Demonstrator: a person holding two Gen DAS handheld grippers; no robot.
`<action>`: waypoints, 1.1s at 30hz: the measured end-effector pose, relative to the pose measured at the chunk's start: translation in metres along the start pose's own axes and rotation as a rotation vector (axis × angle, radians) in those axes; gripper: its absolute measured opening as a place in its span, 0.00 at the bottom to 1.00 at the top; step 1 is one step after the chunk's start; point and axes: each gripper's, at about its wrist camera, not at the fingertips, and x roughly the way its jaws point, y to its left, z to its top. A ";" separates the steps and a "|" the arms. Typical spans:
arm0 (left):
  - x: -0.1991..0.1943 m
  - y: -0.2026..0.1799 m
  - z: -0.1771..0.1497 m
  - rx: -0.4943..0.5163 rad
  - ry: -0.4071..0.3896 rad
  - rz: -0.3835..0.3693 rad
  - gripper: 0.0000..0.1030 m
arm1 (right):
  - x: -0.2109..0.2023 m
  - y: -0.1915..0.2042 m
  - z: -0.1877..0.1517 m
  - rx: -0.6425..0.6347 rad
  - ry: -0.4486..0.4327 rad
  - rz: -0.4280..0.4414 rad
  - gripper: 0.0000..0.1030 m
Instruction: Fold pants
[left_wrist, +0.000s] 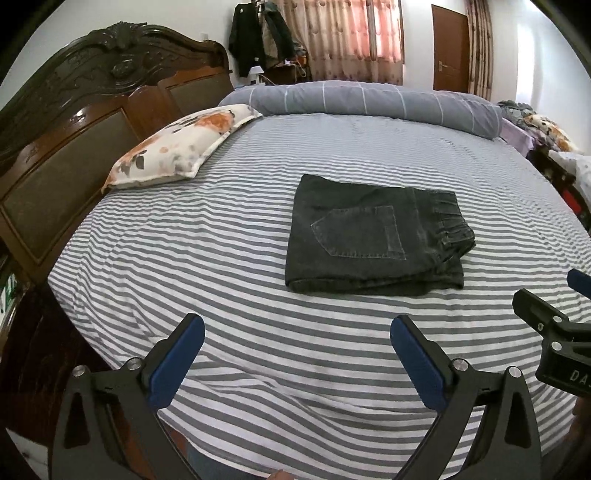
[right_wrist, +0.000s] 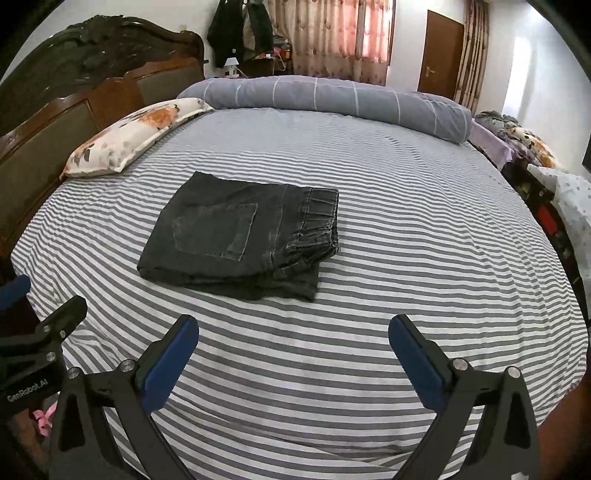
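Observation:
Dark grey denim pants (left_wrist: 373, 238) lie folded into a compact rectangle on the striped bed (left_wrist: 258, 325), back pocket up, waistband to the right. They also show in the right wrist view (right_wrist: 240, 240). My left gripper (left_wrist: 297, 332) is open and empty, held above the sheet a little short of the pants. My right gripper (right_wrist: 293, 332) is open and empty too, near the front of the bed to the right of the pants. Each gripper shows at the edge of the other's view.
A floral pillow (left_wrist: 177, 147) lies at the left by the carved wooden headboard (left_wrist: 74, 110). A rolled grey duvet (left_wrist: 369, 98) lies along the far side. Clothes are piled at the right (right_wrist: 524, 140). Curtains and a door stand behind.

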 end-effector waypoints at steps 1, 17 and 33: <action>0.000 0.000 -0.001 0.001 0.001 0.000 0.97 | 0.000 0.000 -0.001 0.000 0.001 0.001 0.98; -0.002 -0.005 -0.006 0.003 0.014 -0.014 0.97 | 0.001 0.003 -0.009 -0.020 0.009 0.002 0.98; -0.005 -0.004 -0.011 -0.001 0.015 -0.006 0.97 | 0.001 -0.002 -0.010 -0.004 0.010 0.008 0.98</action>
